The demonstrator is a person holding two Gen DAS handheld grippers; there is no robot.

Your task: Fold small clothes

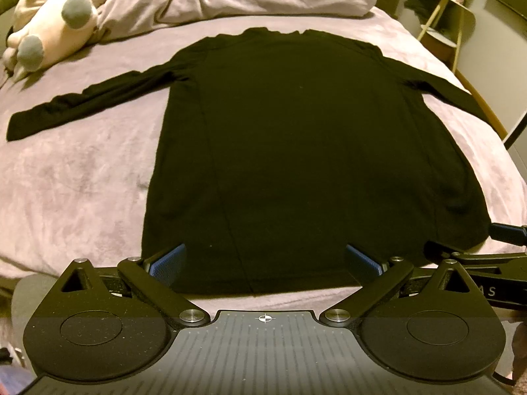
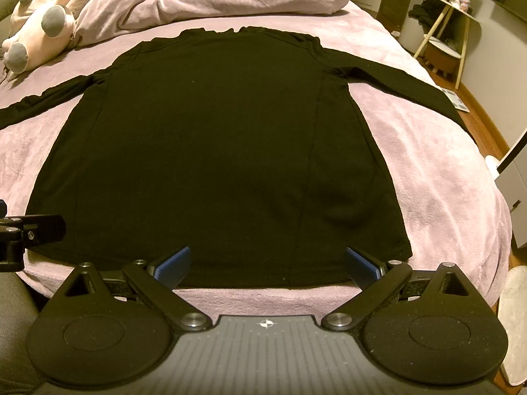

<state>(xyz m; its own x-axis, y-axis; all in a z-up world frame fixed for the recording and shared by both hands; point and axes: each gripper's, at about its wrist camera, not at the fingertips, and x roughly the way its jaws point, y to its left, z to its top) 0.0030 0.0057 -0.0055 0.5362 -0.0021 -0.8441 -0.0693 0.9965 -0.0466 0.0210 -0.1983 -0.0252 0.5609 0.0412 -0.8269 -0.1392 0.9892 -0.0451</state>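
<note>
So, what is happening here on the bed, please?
A person holds a two-finger claw in each hand and is about to fold a black long-sleeved top. The top lies flat on a pink bed cover, both sleeves spread out, nothing folded yet. The left claw and the right claw are both open near the hem and grip nothing. A plush toy lies at the far left corner.

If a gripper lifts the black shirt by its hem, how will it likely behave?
The shirt lies flat and thin on the blanket, so it is probably floppy and will drape from the pinch. Its sleeves are spread wide and would likely trail and drag. The plush blanket may grip the fabric, so pushing would probably bunch it rather than slide it.
</note>
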